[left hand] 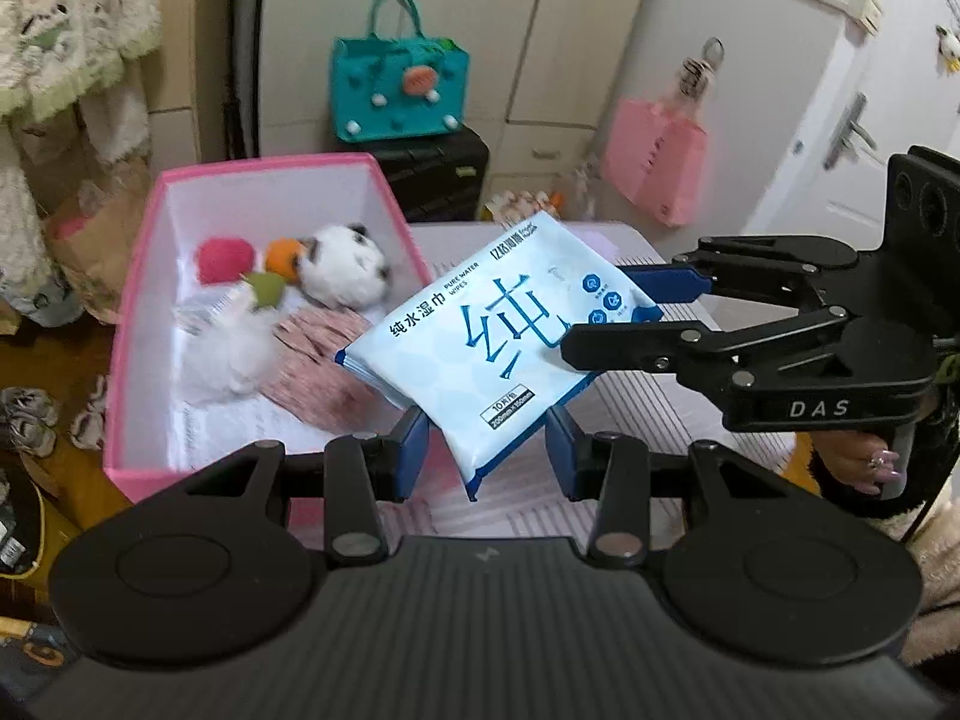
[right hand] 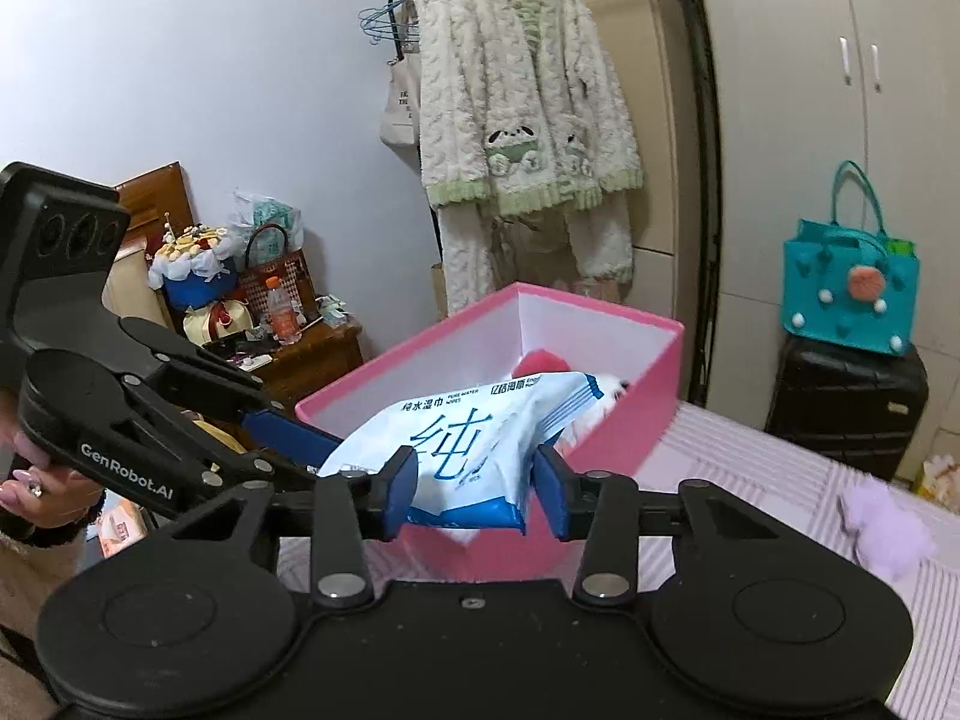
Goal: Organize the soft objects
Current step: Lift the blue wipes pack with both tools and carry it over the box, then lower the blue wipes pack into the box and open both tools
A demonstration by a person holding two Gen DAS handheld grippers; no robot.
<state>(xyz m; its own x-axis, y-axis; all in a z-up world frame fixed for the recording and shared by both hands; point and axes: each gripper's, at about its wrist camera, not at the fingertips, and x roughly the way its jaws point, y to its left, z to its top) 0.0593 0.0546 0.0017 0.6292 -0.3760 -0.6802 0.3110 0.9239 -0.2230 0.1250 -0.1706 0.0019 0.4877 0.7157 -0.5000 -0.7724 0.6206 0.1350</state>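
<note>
The wipes pack (right hand: pixel 474 438) hid most of the pink box's (right hand: pixel 636 420) contents; behind it, a red ball (right hand: pixel 540 365) showed only partly.

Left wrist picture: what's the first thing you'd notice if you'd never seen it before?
A blue-and-white pack of wet wipes floats mid-picture, pinched at its near corner by the left claw and at its right edge by the right claw. Just behind sits a bright pink box with a fluffy panda toy inside.

Both grippers meet over the bed: the left gripper (left hand: pixel 486 450) and right gripper (right hand: pixel 474 492) each pinch one pack from opposite corners, angled downward.
</note>
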